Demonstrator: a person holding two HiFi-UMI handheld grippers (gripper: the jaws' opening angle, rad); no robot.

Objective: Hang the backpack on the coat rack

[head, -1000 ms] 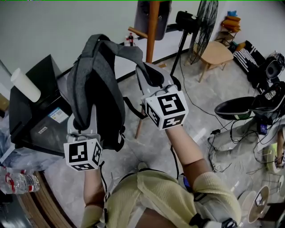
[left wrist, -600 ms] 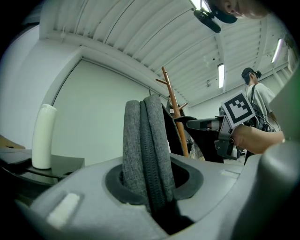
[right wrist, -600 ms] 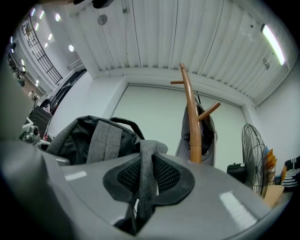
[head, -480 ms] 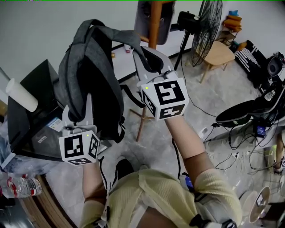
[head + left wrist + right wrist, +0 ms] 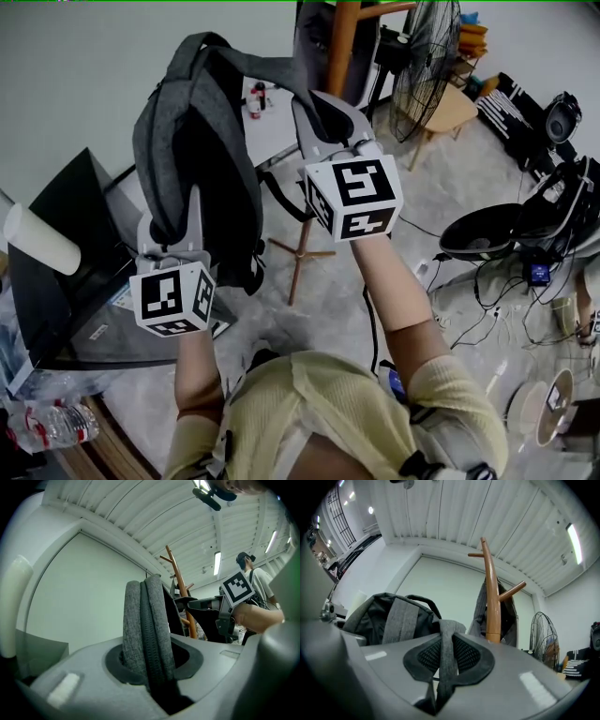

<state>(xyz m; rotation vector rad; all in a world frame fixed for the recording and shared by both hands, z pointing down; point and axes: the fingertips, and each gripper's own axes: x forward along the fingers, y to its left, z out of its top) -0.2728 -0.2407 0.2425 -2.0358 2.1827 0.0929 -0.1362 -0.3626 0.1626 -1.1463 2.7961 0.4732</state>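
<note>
A grey backpack (image 5: pixel 192 150) hangs in the air between my two grippers. My left gripper (image 5: pixel 173 234) is shut on its padded, zippered edge (image 5: pixel 147 630) at the lower left. To the right, my right gripper (image 5: pixel 323 127) is shut on a grey shoulder strap (image 5: pixel 446 651) drawn taut from the bag's top. The wooden coat rack (image 5: pixel 342 42) stands just beyond the right gripper, with a dark garment (image 5: pixel 314 37) on it. In the right gripper view its pole (image 5: pixel 491 597) and bare pegs rise behind the strap, and the backpack (image 5: pixel 389 616) sits to the left.
A standing fan (image 5: pixel 427 56) and a wooden stool (image 5: pixel 450 108) are right of the rack. A black case (image 5: pixel 56 300) with a white roll (image 5: pixel 37 239) lies at the left, a plastic bottle (image 5: pixel 52 427) below it. Cables and gear litter the floor at the right (image 5: pixel 525 234).
Both grippers have risen with the backpack and come closer to the coat rack. Both grips are unchanged.
</note>
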